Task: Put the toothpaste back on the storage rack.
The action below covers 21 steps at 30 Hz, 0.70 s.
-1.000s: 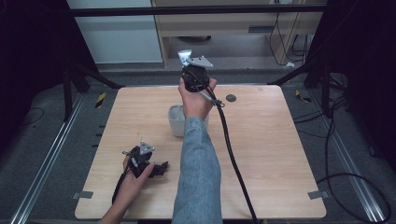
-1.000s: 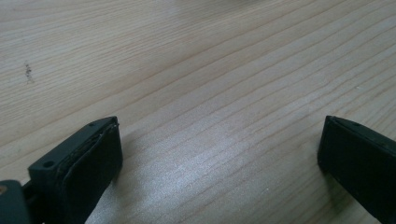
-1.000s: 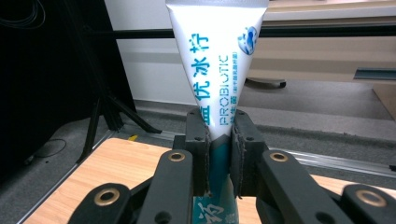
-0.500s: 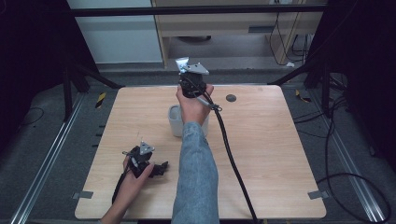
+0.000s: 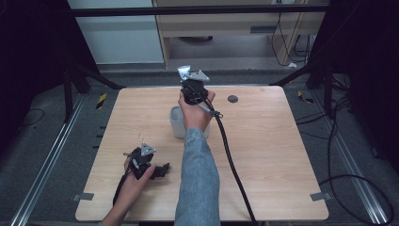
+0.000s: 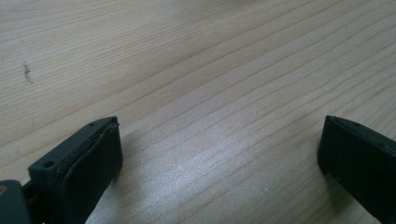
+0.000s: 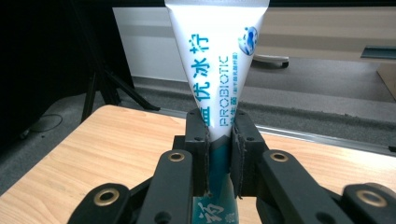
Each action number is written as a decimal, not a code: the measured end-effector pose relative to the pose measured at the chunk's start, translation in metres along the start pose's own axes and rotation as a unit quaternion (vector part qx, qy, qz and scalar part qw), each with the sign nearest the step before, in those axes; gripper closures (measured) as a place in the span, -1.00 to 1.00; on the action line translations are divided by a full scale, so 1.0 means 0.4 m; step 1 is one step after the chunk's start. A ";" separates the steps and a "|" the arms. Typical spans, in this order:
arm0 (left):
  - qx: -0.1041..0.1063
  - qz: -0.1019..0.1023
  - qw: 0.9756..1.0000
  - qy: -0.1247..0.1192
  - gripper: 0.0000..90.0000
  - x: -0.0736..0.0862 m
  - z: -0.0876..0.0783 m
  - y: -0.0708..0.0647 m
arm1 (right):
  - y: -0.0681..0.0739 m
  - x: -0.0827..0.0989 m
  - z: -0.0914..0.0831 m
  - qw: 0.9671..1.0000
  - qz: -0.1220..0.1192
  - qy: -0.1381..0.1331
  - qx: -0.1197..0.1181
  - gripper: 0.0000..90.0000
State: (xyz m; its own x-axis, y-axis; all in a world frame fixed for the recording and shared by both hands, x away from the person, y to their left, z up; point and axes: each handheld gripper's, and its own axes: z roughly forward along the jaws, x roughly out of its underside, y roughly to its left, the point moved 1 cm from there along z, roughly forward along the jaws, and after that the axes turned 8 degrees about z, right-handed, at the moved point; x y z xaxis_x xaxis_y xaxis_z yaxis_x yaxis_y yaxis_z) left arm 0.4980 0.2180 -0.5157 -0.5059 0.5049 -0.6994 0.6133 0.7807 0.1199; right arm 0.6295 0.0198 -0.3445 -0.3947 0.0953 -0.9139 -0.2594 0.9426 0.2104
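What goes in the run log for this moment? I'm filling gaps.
right gripper: shut on toothpaste tube | left gripper: open, on table | cup: beside right hand

My right gripper (image 7: 219,154) is clamped on a white toothpaste tube (image 7: 215,70), which stands upright toward twelve o'clock. The wooden table (image 7: 116,140) lies below, from seven to four o'clock. Grey floor (image 7: 327,107) lies beyond.

High camera overlooks the table (image 5: 282,155); claw cameras sit close, perhaps.
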 end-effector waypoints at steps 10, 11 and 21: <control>0.000 0.000 1.000 0.000 -1.00 0.000 0.000 0.000 | -0.004 0.034 0.010 1.000 -0.003 0.011 0.001 0.76; 0.000 -0.001 1.000 -0.001 -1.00 0.000 0.000 0.000 | -0.003 0.036 0.011 1.000 -0.003 0.013 0.001 0.76; 0.001 0.000 1.000 -0.001 -1.00 0.000 0.001 0.000 | -0.002 0.051 0.015 1.000 -0.012 0.029 -0.001 0.76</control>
State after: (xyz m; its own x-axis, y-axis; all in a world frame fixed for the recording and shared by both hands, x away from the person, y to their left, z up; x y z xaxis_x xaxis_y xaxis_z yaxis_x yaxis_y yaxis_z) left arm 0.4981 0.2178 -0.5158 -0.5051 0.5035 -0.7010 0.6136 0.7807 0.1186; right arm 0.6271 0.0229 -0.3656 -0.4387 0.0534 -0.8971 -0.2712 0.9438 0.1888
